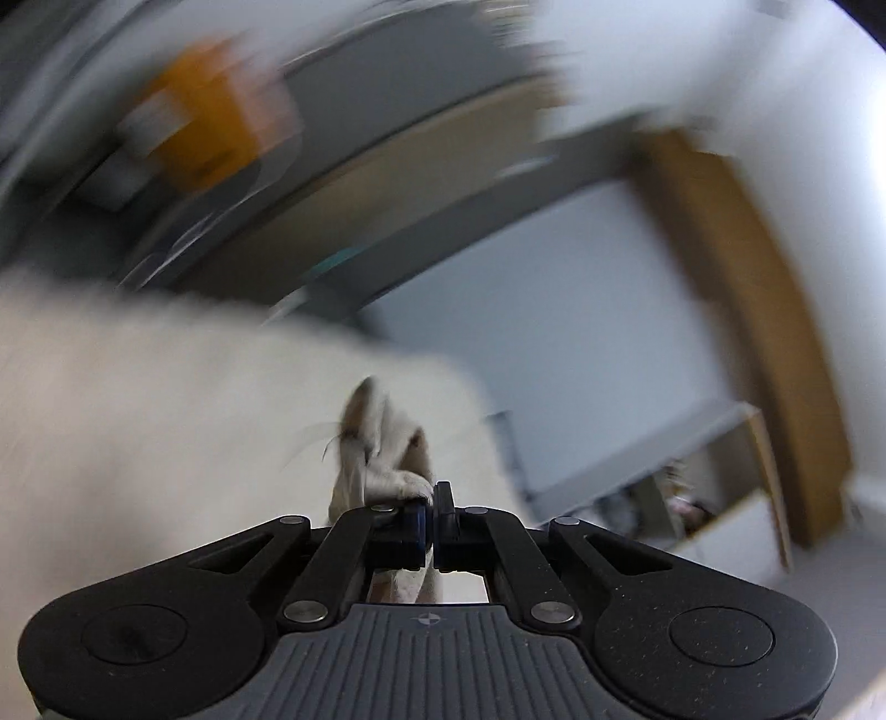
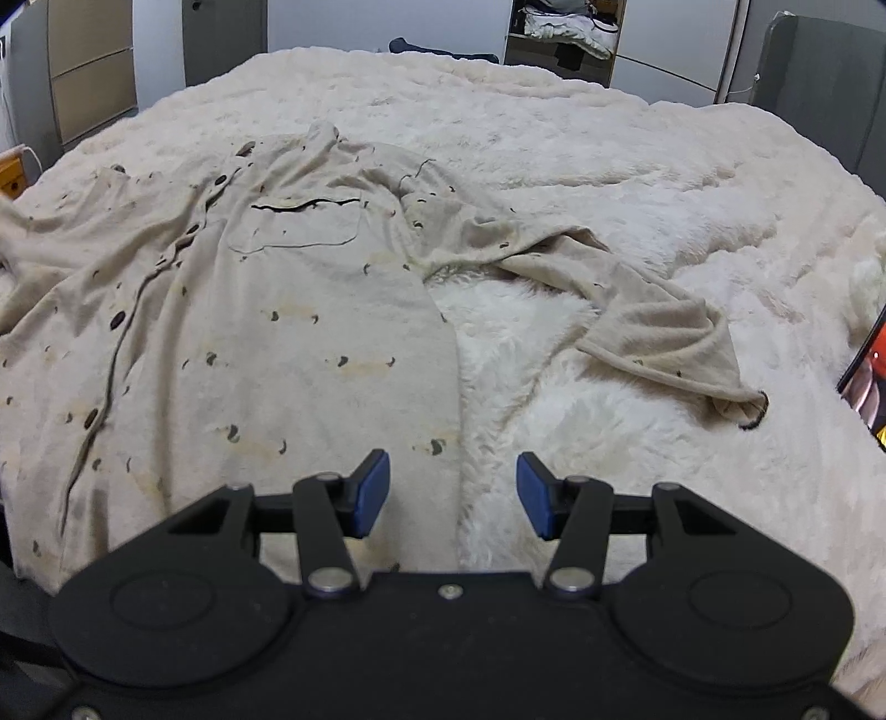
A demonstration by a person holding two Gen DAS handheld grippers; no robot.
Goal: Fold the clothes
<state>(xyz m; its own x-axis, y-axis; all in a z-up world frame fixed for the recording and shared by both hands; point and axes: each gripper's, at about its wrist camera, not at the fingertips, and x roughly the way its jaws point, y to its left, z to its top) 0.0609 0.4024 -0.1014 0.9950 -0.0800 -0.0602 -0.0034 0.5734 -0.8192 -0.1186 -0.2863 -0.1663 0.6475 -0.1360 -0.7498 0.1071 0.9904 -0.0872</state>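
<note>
A beige buttoned shirt [image 2: 266, 310] with dark specks and a chest pocket lies spread flat on the fluffy white bed cover [image 2: 637, 183]. Its right sleeve [image 2: 637, 310] trails out to the right, cuff near the bed's right side. My right gripper [image 2: 453, 490] hangs open just above the shirt's lower right hem, nothing between its blue pads. In the blurred left wrist view, my left gripper [image 1: 431, 518] is shut on a bunched piece of the beige shirt [image 1: 382, 448], lifted off the bed; the white cover [image 1: 166, 399] fills the left.
Wardrobe doors and drawers [image 2: 94, 72] stand beyond the bed at the back left. An open shelf with piled clothes [image 2: 565, 27] is at the back. A screen with red [image 2: 869, 376] pokes in at the right edge. A wooden frame [image 1: 747, 310] shows in the left wrist view.
</note>
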